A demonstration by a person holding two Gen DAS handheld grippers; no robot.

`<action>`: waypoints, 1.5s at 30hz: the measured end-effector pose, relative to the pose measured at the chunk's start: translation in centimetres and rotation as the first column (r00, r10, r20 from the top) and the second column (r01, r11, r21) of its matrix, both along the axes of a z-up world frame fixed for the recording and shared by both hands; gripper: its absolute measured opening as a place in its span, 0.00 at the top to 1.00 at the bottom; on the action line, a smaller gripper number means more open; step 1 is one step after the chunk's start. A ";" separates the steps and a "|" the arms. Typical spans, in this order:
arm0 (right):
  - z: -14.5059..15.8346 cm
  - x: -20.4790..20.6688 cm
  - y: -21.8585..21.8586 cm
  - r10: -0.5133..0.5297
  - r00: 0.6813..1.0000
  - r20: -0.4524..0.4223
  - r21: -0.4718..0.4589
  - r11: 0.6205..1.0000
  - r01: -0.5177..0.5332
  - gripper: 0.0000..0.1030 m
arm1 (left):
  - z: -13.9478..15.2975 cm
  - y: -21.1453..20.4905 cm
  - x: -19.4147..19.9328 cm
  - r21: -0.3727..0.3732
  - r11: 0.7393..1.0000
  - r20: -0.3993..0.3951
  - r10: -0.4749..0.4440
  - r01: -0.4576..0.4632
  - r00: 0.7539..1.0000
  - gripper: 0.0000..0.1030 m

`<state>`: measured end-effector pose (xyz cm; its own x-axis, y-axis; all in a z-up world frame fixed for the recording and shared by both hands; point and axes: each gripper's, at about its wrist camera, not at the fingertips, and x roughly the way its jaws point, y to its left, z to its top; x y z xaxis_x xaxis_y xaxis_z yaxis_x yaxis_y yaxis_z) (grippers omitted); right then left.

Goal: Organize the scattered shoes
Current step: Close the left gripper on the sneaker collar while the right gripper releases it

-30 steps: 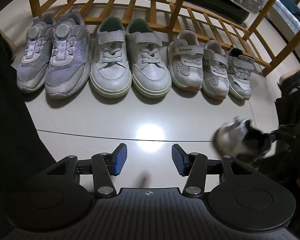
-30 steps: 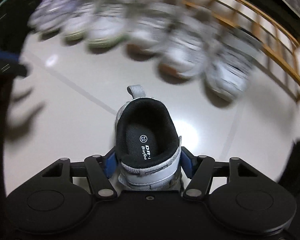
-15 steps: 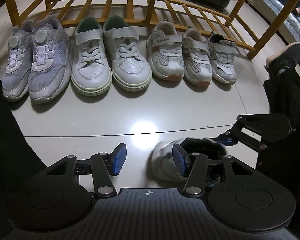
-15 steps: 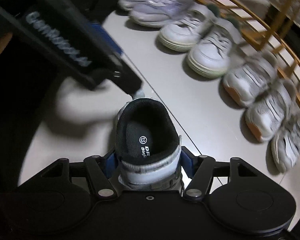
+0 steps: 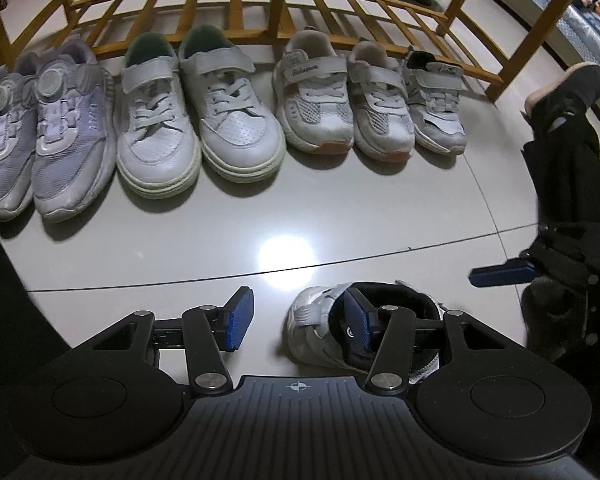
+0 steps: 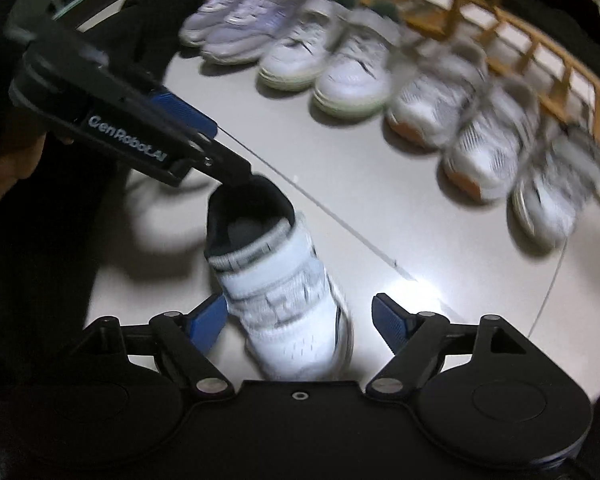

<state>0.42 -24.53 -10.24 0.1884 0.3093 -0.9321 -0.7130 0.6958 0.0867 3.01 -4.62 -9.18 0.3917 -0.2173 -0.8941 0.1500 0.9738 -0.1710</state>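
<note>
Floor [image 6: 440,240]: small shoe [image 6: 284,292] between opened right claw [image 6: 300,320].

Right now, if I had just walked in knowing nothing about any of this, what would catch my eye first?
Probably the row of pale shoes lined up toes-out on the glossy floor in front of a wooden rack: seven in all, so the last one lacks a partner. Next, the lone small white shoe in the foreground, apart from the row, lying between the open right gripper, while one finger of the left gripper dips into its black-lined opening.
</note>
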 end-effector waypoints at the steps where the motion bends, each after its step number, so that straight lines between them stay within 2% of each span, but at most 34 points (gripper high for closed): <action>1: -0.1 0.0 -0.3 -0.017 1.000 -0.012 -0.005 1.000 0.017 0.20 | -0.1 -0.1 0.1 0.002 1.000 -0.003 -0.005 0.005 1.000 0.55; 5: -1.2 0.2 -0.9 -0.072 0.995 -0.075 -0.025 0.997 0.071 0.20 | -0.4 -0.2 0.3 -0.010 0.999 -0.003 -0.030 0.030 1.000 0.60; 7: -1.7 0.1 -1.1 -0.092 0.990 -0.107 -0.027 0.996 0.090 0.20 | -0.5 -0.5 0.3 -0.015 0.998 -0.010 -0.053 0.053 0.999 0.69; 8: -2.1 0.1 -1.1 -0.106 0.986 -0.127 -0.028 0.994 0.103 0.20 | -0.7 -0.7 0.3 -0.013 0.998 -0.017 -0.065 0.064 0.998 0.71; 11: -3.0 0.2 -1.0 -0.122 0.981 -0.151 -0.039 0.992 0.117 0.20 | -0.9 -1.0 0.2 0.007 0.996 -0.019 -0.089 0.089 0.996 0.73; 18: -3.8 0.0 -0.4 -0.113 0.981 -0.159 -0.059 0.993 0.105 0.20 | -0.8 -1.1 0.2 0.015 0.994 -0.007 -0.105 0.105 0.994 0.72; 21: -4.0 0.0 -0.3 -0.112 0.981 -0.159 -0.063 0.993 0.103 0.20 | -0.4 -1.8 0.2 0.059 0.990 0.028 -0.128 0.126 0.991 0.63; 25: -4.3 0.0 -0.4 -0.115 0.980 -0.161 -0.073 0.992 0.104 0.20 | -0.4 -2.1 0.4 0.046 0.989 0.025 -0.145 0.144 0.989 0.72; 31: -4.8 0.5 0.2 -0.127 0.981 -0.146 -0.083 0.990 0.116 0.20 | -0.5 -1.7 -0.1 0.041 0.991 0.021 -0.127 0.127 0.992 0.80; 38: -4.9 1.1 0.3 -0.163 0.981 -0.108 -0.095 0.984 0.153 0.20 | -0.5 -1.3 -0.8 0.038 0.995 0.009 -0.094 0.094 0.996 0.81; 45: -4.9 2.4 -0.7 -0.255 0.963 -0.084 -0.067 0.966 0.250 0.20 | -0.4 -1.1 -1.2 0.036 0.995 0.004 -0.097 0.097 0.995 0.80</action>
